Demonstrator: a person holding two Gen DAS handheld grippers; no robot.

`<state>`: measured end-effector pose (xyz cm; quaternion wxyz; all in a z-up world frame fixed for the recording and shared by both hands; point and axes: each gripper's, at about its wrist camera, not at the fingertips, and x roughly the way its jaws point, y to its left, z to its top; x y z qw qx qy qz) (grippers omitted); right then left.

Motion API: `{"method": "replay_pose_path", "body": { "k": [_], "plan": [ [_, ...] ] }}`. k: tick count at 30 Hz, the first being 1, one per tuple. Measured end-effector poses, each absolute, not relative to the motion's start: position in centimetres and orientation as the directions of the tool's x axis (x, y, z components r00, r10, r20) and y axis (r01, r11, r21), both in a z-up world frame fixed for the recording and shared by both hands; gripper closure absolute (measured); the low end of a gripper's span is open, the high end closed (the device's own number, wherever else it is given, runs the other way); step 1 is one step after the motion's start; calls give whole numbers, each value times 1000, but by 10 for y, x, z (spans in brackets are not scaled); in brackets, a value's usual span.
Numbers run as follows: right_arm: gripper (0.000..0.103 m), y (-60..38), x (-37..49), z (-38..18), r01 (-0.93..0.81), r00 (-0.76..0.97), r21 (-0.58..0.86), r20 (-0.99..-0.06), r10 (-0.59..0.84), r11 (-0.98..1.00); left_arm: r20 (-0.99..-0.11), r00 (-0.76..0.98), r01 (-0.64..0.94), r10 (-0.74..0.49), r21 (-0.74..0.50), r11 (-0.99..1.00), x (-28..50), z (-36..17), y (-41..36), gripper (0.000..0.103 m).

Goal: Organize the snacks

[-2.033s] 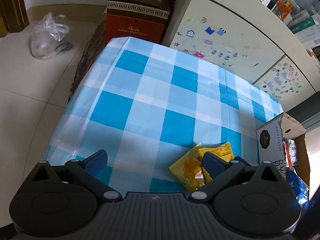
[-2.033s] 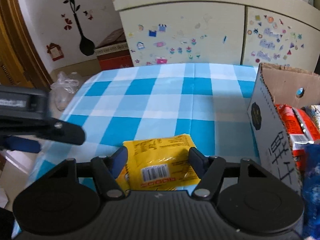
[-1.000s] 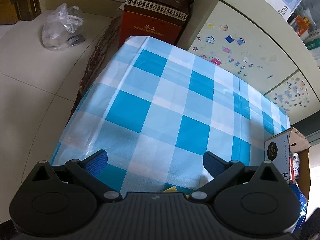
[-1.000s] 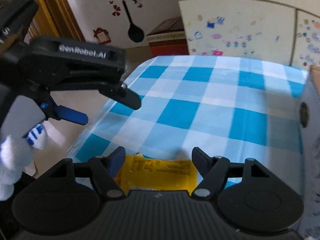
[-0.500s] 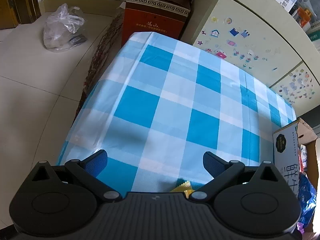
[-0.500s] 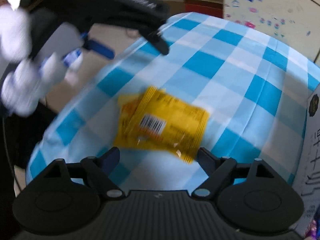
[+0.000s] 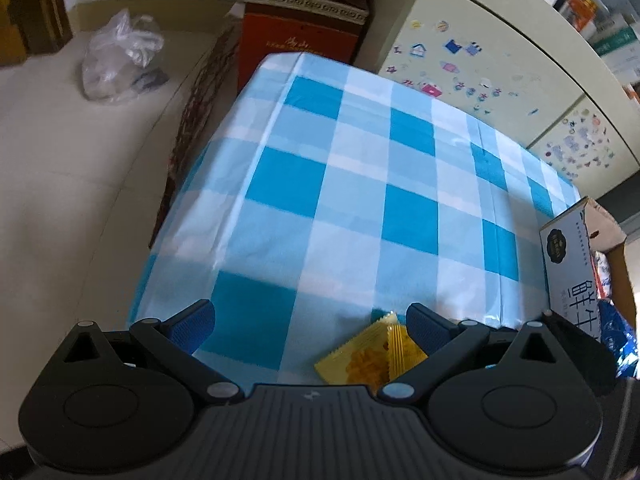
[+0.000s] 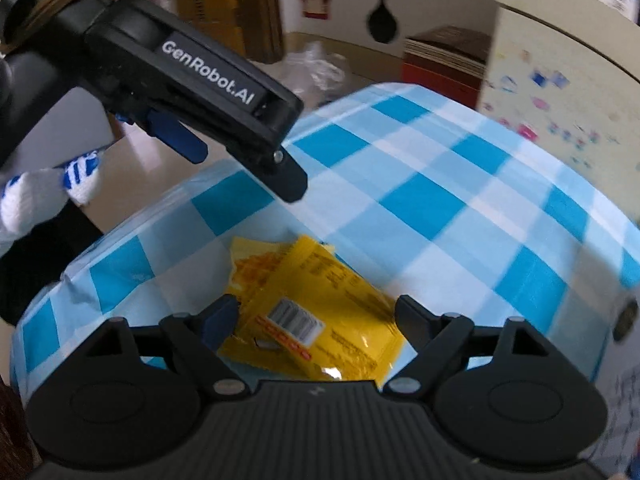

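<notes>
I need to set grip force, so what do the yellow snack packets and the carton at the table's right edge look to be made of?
The yellow snack packets look like glossy plastic film: a bright glare spot, wrinkles and serrated end seals. The printed carton looks like matte corrugated cardboard, with a brown raw inner flap. The blue-and-white checked tablecloth under them seems to be thin sheeting with fold creases.

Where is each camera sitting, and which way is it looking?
Left wrist view: sits on the left gripper, looking forward and down over the checked tablecloth toward the cupboard; its own two open fingers show.
Right wrist view: sits on the right gripper, looking down at the yellow snack packets; its open fingers show, plus the left gripper and a gloved hand.
Shared: both see the tablecloth, the snack packets, the cupboard and the cardboard box at the right edge.
</notes>
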<state>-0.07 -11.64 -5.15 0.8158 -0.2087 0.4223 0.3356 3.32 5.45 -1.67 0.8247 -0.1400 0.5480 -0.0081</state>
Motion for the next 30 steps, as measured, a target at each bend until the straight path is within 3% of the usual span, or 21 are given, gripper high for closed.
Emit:
{"method": "replay_pose_path", "body": {
  "k": [5,8,14,23,30],
  "plan": [
    [13,-122,9,-57,-704,389,1,-836,386,710,-904,394,-140,-164,-236,962,31,-22,53,0],
    [24,-127,8,-55,-686,381,13,-846,374,727,-898,406,-134,-168,-241,961,31,-21,51,0],
    [33,-149,0,-48,-566,432,-8,-855,288,824,-883,425,-117,-199,-272,955,28,-20,46,0],
    [34,-171,-32,-47,-305,503,-119,-862,54,945,-892,392,-50,-227,-267,962,16,-33,25,0],
    [33,-188,-48,-42,-184,525,-75,-850,33,980,-897,388,-59,-215,-256,965,16,-45,9,0]
  ]
}}
